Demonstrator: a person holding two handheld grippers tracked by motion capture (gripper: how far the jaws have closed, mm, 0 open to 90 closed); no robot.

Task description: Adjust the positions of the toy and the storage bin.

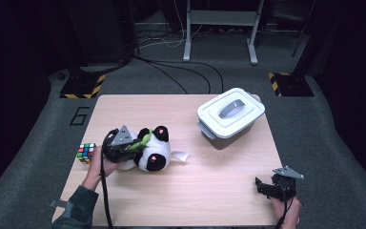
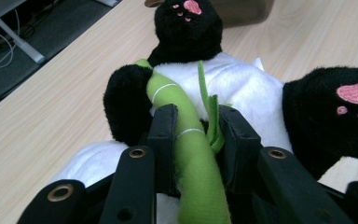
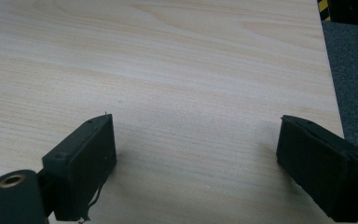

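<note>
Left gripper (image 2: 196, 128) clamps bamboo stalk (image 2: 193, 158) — panda's (image 2: 223, 88) face hidden.

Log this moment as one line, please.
left gripper: shut on panda toy's green stalk | right gripper: open over bare table | puzzle cube, lidded box: untouched

The panda toy (image 2: 242, 88) is soft, fuzzy plush, black and white, with pink stitched paw pads. Its green stick (image 2: 193, 158) looks like smooth felt cloth. The table (image 3: 191, 70) is pale wood, smooth and matt. At 2 o'clock, the white box (image 1: 230, 113) looks like smooth plastic.
</note>
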